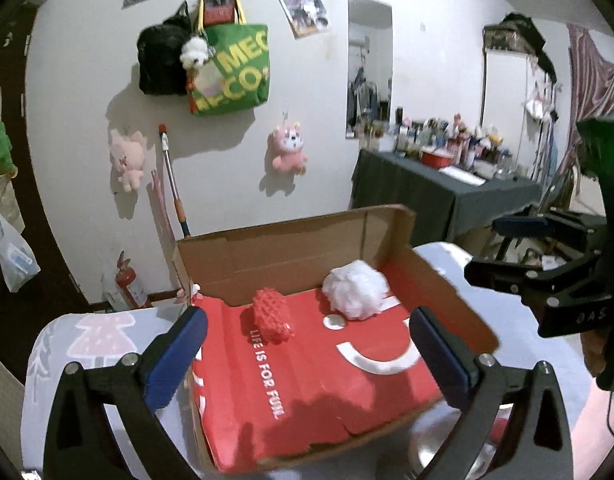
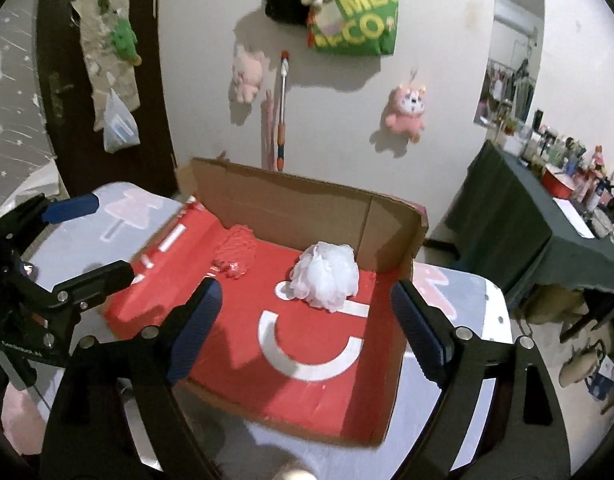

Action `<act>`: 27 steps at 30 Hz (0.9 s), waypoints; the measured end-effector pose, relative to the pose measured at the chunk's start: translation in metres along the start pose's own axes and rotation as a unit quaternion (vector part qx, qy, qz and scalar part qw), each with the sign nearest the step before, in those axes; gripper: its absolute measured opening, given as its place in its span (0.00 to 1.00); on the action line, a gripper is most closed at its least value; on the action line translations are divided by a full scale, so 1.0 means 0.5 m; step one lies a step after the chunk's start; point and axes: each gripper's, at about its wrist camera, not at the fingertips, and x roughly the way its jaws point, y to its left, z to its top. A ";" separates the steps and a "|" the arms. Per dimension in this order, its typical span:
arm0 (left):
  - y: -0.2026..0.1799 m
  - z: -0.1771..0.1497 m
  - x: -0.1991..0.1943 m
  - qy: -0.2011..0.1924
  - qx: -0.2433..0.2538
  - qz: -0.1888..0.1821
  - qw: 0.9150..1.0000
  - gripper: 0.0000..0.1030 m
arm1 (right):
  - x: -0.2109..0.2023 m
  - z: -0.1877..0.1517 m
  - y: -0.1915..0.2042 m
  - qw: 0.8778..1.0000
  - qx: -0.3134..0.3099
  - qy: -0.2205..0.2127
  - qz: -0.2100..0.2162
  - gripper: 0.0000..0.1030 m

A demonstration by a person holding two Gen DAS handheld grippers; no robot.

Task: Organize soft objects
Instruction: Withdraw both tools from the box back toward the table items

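Both soft items lie inside the cardboard box (image 1: 387, 236): the red mesh sponge (image 1: 271, 315) near its left wall, the white bath pouf (image 2: 325, 276) toward its back right corner, the two apart. Your left gripper (image 1: 307, 356) and right gripper (image 2: 303, 330) hover over the box's front edge, fingers released and spread wide, nothing between them. In my judgement, placement is done and you are clear of the box. Your next move calls for finding any remaining soft item outside the box; none shows on the worktop (image 2: 463, 312).

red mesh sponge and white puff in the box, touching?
Apart. The right wrist view shows bare red box floor between the red mesh sponge and the white puff; the left wrist view shows the same gap.
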 end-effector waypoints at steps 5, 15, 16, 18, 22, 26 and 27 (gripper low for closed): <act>-0.021 -0.031 -0.078 -0.023 -0.015 -0.010 1.000 1.00 | -0.090 -0.045 0.022 1.000 -0.006 -0.031 -0.002 0.88; -0.083 -0.147 -0.188 -0.061 -0.010 -0.027 0.998 1.00 | -0.214 -0.187 0.077 0.996 -0.018 -0.081 -0.017 0.88; -0.086 -0.160 -0.193 -0.063 -0.012 -0.028 0.998 1.00 | -0.223 -0.205 0.082 0.996 -0.018 -0.086 -0.018 0.88; -0.096 -0.191 -0.204 -0.070 -0.017 -0.024 0.997 1.00 | -0.239 -0.239 0.086 0.995 -0.009 -0.097 -0.015 0.88; -0.116 -0.255 -0.223 -0.090 -0.019 0.000 0.996 1.00 | -0.261 -0.318 0.108 0.993 0.002 -0.113 -0.026 0.88; -0.132 -0.314 -0.230 -0.105 -0.016 0.017 0.994 1.00 | -0.265 -0.381 0.128 0.991 0.008 -0.127 -0.043 0.88; -0.133 -0.327 -0.231 -0.108 -0.021 0.020 0.994 1.00 | -0.265 -0.394 0.133 0.990 0.009 -0.130 -0.048 0.88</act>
